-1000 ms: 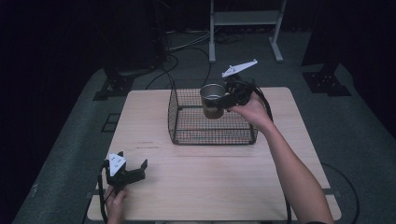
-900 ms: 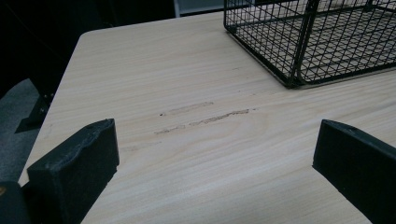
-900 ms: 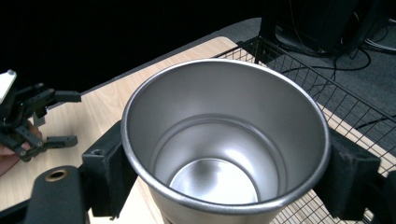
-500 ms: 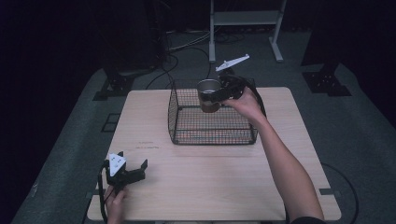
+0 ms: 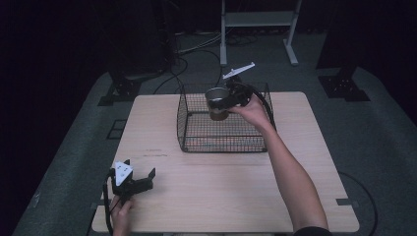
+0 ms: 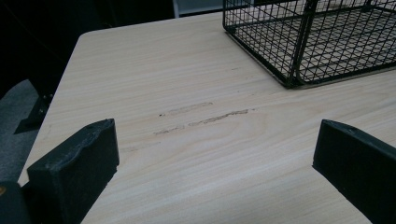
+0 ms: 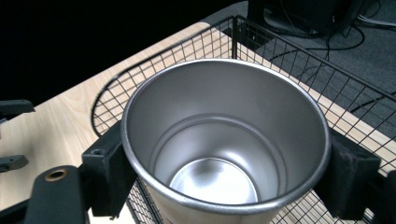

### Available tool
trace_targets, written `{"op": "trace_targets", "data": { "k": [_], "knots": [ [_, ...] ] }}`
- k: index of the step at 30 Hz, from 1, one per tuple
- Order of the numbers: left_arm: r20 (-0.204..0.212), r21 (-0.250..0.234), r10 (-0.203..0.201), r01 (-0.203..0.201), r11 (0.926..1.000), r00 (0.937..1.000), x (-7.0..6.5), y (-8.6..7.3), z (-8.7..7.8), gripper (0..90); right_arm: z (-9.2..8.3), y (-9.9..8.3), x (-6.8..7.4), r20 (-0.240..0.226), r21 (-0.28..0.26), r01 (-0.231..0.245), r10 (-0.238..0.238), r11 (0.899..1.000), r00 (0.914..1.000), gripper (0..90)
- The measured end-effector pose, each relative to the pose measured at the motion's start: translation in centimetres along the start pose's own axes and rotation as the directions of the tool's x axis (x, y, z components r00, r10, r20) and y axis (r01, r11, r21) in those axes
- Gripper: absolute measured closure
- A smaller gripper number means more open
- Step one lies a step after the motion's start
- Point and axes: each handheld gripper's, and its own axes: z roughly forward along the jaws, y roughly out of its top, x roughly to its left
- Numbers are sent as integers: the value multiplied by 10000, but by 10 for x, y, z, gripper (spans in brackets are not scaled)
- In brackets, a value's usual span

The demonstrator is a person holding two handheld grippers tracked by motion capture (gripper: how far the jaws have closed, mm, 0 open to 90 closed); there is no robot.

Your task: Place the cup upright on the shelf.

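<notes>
My right gripper [image 5: 225, 102] is shut on a shiny steel cup [image 5: 217, 104] and holds it upright, mouth up, over the back part of a black wire basket [image 5: 221, 146]. In the right gripper view the cup [image 7: 224, 140] is empty, and both black pads [image 7: 109, 163] press its sides just below the rim, with the basket's mesh [image 7: 196, 46] behind and under it. My left gripper [image 5: 139, 168] rests at the table's front left corner, open, nothing between its fingers. Its jaws stand wide apart in the left gripper view [image 6: 217, 126], pointing toward the basket's near corner [image 6: 294, 70].
The basket stands at the back middle of a light wooden table [image 5: 221, 196]; its floor looks bare. Faint scuff marks [image 6: 205, 116] lie on the wood ahead of the left gripper. Dark floor, cables and a white stand [image 5: 255, 19] lie beyond the table.
My right gripper has carried the cup a little to the left and lower over the basket. The left gripper has stayed where it was.
</notes>
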Motion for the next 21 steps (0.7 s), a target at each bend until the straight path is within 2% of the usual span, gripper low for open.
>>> {"op": "trace_targets", "data": {
  "k": [7, 12, 15, 20, 21],
  "knots": [
    [27, 38, 28, -28, 10000, 10000, 1, 0, 0, 0, 12, -3, -4, 62, 261, -36, 35, 9997, 10000, 180],
    [44, 28, 24, -24, 10000, 10000, 1, 0, -1, 0, 15, -5, -7, 32, 303, -73, 72, 9995, 10000, 179],
    [58, -12, 17, -17, 10000, 10000, 1, 0, -1, 0, 17, -8, -10, 12, 123, -103, 103, 9999, 9999, 179],
    [59, -36, 44, -43, 10000, 10000, 1, 0, -1, 0, 21, -13, -14, 72, 285, -56, 54, 9996, 10000, 179],
    [61, -66, 12, -12, 10000, 10000, 1, 0, -1, 0, 23, -16, -18, 53, 297, -218, 217, 9993, 9998, 178]
  ]
}}
